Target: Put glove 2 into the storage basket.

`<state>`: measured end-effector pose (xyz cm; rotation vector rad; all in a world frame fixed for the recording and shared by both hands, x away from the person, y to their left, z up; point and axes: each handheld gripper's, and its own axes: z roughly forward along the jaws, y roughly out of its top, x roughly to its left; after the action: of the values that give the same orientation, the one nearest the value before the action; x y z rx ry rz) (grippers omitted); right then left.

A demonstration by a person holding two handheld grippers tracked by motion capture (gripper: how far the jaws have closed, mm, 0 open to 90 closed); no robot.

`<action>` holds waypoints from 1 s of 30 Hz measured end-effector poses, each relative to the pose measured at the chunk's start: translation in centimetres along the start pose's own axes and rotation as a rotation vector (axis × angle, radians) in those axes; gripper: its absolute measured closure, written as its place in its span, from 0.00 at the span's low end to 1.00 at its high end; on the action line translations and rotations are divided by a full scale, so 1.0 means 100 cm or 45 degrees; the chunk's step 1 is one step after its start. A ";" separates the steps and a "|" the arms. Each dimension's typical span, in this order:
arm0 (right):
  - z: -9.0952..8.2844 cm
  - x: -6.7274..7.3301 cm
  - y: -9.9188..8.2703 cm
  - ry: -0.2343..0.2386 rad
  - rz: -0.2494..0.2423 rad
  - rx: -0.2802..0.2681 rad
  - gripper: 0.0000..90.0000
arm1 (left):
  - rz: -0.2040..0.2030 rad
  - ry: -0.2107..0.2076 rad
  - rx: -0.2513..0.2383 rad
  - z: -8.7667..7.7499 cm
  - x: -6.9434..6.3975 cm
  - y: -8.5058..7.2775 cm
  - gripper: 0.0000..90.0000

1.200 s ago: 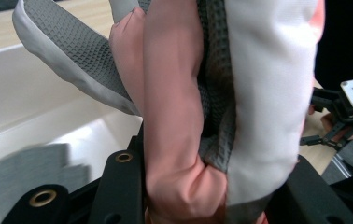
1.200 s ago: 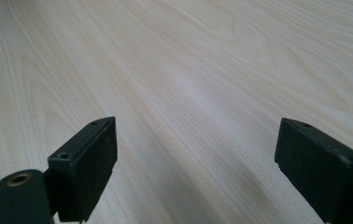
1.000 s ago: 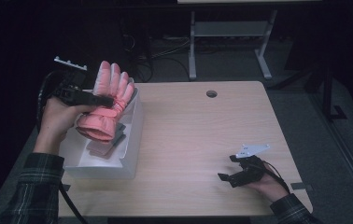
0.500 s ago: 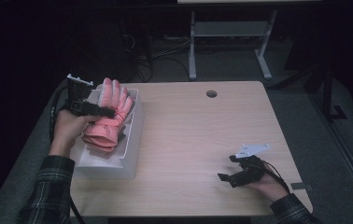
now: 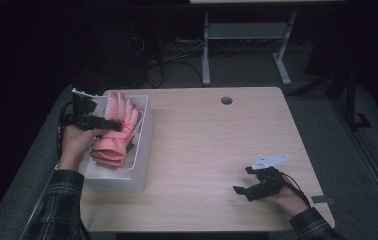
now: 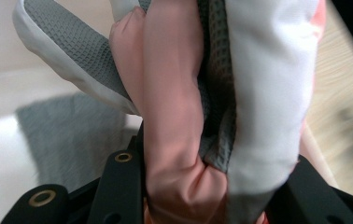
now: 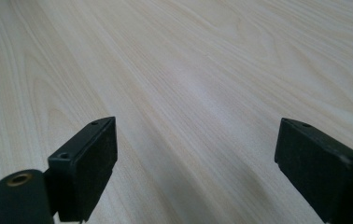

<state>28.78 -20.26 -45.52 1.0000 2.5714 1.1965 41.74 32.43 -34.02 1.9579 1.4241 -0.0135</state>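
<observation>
Holding the pink glove [image 5: 115,131] firmly, our left tool [image 5: 108,124] had its jaws pressed on the thick padded body of it, as the left gripper view showed: pink fabric, white fabric and grey grip material [image 6: 221,88] were bunched together between the two black jaws. In the high view the glove hung partly inside the white bin [image 5: 144,145], which stood on the left part of the tabletop [image 5: 212,145], with the glove's fingers pointing toward the far rim and its cuff toward the near side. We could not tell if the glove was already touching the bottom of the bin, because the walls hid it. Something grey [image 6: 72,135] lay on the bin's floor under the glove, but it was too blurred to name. Our right tool [image 5: 249,187] rested low near the right front corner of the tabletop, well apart from the bin, with its jaws wide and nothing between them; its own view showed bare wood [image 7: 188,70]. We judged that the step in hand was placing the glove into the bin, and that this step was almost complete. The next move, in our opinion, called for lowering the glove until it lay fully supported inside, then opening the left jaws and lifting straight up, so that the fabric would not catch on a jaw and come out again.
</observation>
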 end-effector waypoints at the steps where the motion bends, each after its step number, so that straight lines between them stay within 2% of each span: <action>1: 0.000 0.000 0.000 0.000 0.000 0.000 0.15 | -0.012 -0.025 0.004 0.004 0.001 -0.002 0.67; 4: 0.000 0.000 0.000 0.001 0.001 0.002 0.15 | 0.002 0.024 0.046 0.017 0.003 -0.006 0.67; 10: 0.000 0.000 0.000 0.003 0.000 0.002 0.15 | 0.001 0.060 0.118 0.043 0.010 -0.015 0.65; 16: 0.001 0.000 0.000 0.008 -0.007 0.004 0.15 | -0.002 0.050 0.144 0.060 0.013 -0.020 0.59; 18: 0.001 0.000 0.000 0.011 -0.005 0.004 0.14 | 0.015 0.054 0.145 0.061 0.013 -0.020 0.55; 22: 0.000 -0.001 -0.002 0.013 -0.003 -0.004 0.15 | 0.015 0.045 0.134 0.060 0.013 -0.020 0.42; 27: -0.003 -0.002 -0.002 0.003 0.004 -0.010 0.15 | 0.031 0.099 0.074 0.052 0.011 -0.020 0.22; 30: -0.002 0.000 -0.001 0.009 0.009 -0.004 0.15 | 0.036 0.095 0.040 0.042 0.009 -0.017 0.20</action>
<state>28.66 -20.49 -45.46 1.0068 2.5726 1.2073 42.28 31.20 -38.41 2.0228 1.4512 0.0512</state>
